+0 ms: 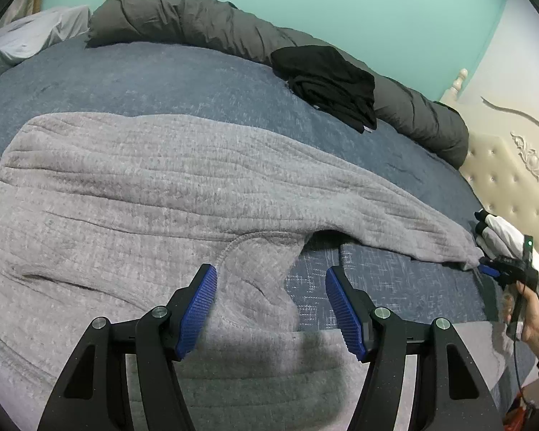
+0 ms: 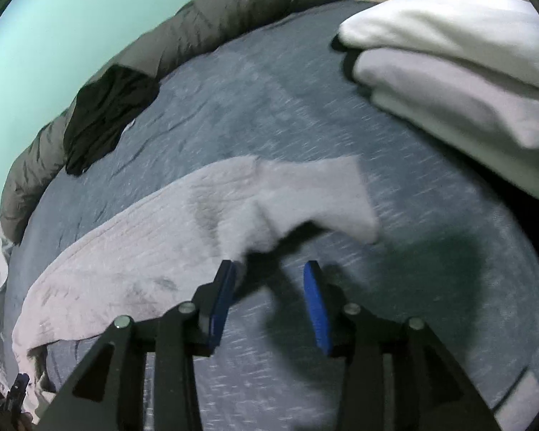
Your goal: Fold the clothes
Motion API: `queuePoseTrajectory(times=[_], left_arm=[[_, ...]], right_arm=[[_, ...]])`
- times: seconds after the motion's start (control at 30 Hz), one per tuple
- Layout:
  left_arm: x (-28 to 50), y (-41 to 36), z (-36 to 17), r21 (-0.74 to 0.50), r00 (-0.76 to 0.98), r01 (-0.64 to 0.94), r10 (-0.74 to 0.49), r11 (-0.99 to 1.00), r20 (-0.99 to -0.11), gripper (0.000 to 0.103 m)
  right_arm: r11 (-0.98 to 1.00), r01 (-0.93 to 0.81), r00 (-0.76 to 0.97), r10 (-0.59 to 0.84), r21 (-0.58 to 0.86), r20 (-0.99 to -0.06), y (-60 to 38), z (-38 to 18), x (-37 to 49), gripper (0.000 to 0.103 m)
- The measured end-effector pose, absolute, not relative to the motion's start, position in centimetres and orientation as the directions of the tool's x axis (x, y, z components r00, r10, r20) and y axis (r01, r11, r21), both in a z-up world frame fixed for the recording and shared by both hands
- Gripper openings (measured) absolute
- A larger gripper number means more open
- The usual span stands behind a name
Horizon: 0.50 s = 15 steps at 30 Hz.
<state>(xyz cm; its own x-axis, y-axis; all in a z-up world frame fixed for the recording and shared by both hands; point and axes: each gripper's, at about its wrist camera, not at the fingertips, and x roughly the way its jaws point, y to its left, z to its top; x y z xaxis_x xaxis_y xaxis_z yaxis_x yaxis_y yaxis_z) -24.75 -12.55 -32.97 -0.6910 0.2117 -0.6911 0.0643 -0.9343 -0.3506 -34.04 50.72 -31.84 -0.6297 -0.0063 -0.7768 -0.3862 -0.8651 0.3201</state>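
A grey fuzzy sweater [image 1: 133, 186] lies spread across the blue bedspread [image 1: 161, 82]. My left gripper [image 1: 271, 287] is open and hovers over the sweater's neckline, with its right pad [image 1: 345, 312] above bare bedspread. One long sleeve [image 1: 395, 215] stretches to the right. In the right wrist view the sleeve's cuff [image 2: 316, 194] is slightly raised and blurred. It sits just ahead of my right gripper [image 2: 269, 269], which is open with nothing between its pads. The sleeve's edge lies close beside the left pad [image 2: 222, 298]. In the left wrist view a hand holds the right gripper [image 1: 488, 269] at the cuff's tip.
A folded black garment [image 1: 327, 82] rests at the far side against a rolled grey duvet [image 1: 197, 25]. A stack of folded white clothes [image 2: 449, 72] sits at the right by the tufted headboard [image 1: 503, 165]. A white pillow [image 1: 36, 32] lies far left.
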Motion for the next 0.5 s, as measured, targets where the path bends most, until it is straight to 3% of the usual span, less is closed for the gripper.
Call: queuePoseTrajectory(times=[0.13,0.47,0.5], left_arm=[[-24.8,-12.6,-33.0,-0.348,-0.69,0.065,0.209,-0.935,-0.692,0.067],[-25.1,-12.2,-33.6,-0.332,-0.682,0.057,0.205,-0.942,-0.702,0.067],[-25.1,-12.1,-33.7,-0.33,-0.68,0.056,0.206,-0.942,-0.703,0.067]], right_arm=[[-0.828,-0.43,-0.633,-0.008,0.36,-0.774,52.5,-32.6,-32.7,0.051],[-0.753,-0.542,-0.572,0.005,0.373,-0.821,53.7,-35.4,-35.3,0.051],[-0.755,-0.546,-0.568,0.016,0.363,-0.823,53.6,-35.4,-35.4,0.046]])
